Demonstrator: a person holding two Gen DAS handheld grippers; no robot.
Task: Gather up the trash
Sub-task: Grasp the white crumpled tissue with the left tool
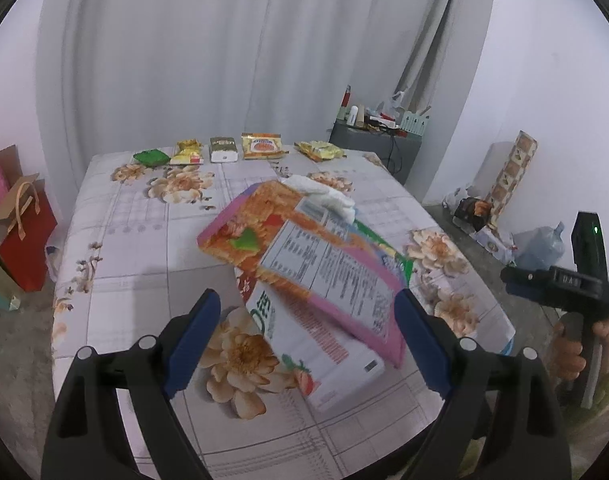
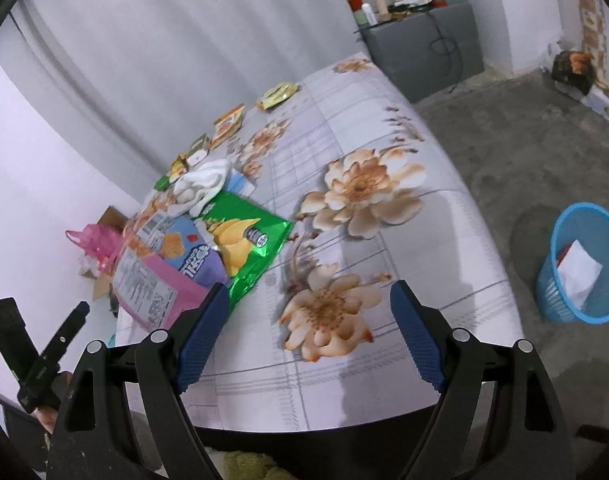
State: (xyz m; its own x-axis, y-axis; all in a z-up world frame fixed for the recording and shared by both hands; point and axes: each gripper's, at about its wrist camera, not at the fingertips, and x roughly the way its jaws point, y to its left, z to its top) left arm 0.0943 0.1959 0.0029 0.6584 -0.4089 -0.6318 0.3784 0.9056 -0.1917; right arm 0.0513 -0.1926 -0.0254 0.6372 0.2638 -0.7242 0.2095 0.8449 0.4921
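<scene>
A pile of trash lies mid-table: a pink and orange snack box (image 1: 300,252) leaning on a white strawberry carton (image 1: 328,364), a crumpled white tissue (image 1: 324,194) and a green chip bag (image 2: 248,240). My left gripper (image 1: 307,298) is open and straddles the near end of the box and carton; its pads do not press them. My right gripper (image 2: 310,290) hangs open over bare tablecloth, just right of the chip bag, with nothing between its fingers. The pink box (image 2: 152,292) and tissue (image 2: 200,184) also show in the right wrist view. A blue trash basket (image 2: 580,268) stands on the floor.
A row of small snack packs (image 1: 224,150) lines the table's far edge (image 1: 232,160). Gift bags (image 1: 24,240) stand on the floor at left, a grey cabinet (image 1: 376,140) and a water bottle (image 1: 544,244) at right. The basket holds white paper.
</scene>
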